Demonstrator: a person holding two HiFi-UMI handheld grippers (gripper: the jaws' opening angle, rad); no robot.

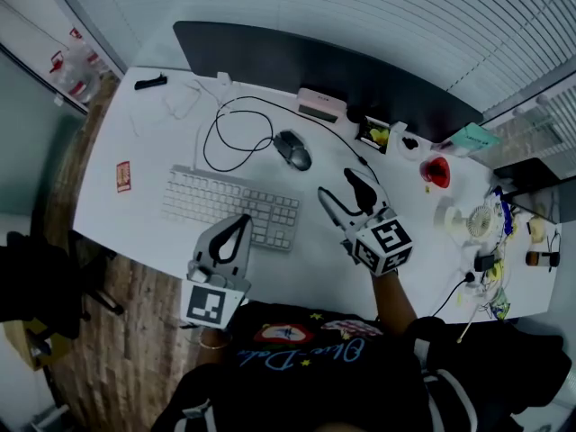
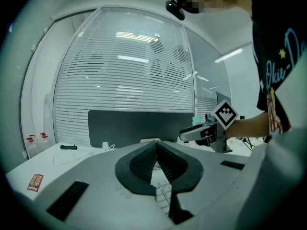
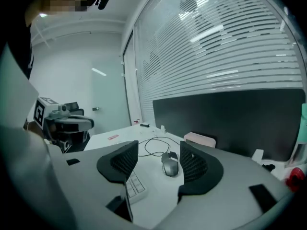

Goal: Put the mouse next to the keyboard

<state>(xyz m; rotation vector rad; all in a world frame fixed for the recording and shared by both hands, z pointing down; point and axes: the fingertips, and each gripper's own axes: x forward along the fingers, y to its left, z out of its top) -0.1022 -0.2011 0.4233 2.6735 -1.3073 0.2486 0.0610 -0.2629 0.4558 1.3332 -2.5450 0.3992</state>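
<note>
Desk (image 1: pixel 310 264), seen from above. Mouse (image 1: pixel 292 149) lay on the bare top beyond the keyboard's (image 1: pixel 229 207) far right corner, between keyboard and monitor (image 1: pixel 315 70). It was near the keyboard but set back from it, not alongside. Its cable (image 1: pixel 207 148) looped off to the left behind the keyboard. Nothing touched the mouse.

Right gripper (image 1: pixel 345 190): jaws spread wide, nothing between the pads. It hung over the desk to the right of the keyboard, pointing toward the mouse and a little downward. In the right gripper view the mouse sat framed in the gap between the jaws but farther off, clearly short of the pads. No contact.

Left gripper (image 1: pixel 239 225): jaws pressed together at the tips, holding nothing. It hovered over the near right part of the keyboard; a few keys showed below the closed pads in the left gripper view. It looked to have no part in the pick.

Progress, as judged: early. The approach appeared under way and the open jaws were lined up on the mouse, but no grasp had been made and the mouse had not been placed. Left to do: close in on the mouse, pinch its sides, bring it toward the near side to the free patch of desk just beside the keyboard's right end, set it down, let go. The cable seemed slack enough, though it might drag across the keyboard's back edge.
</note>
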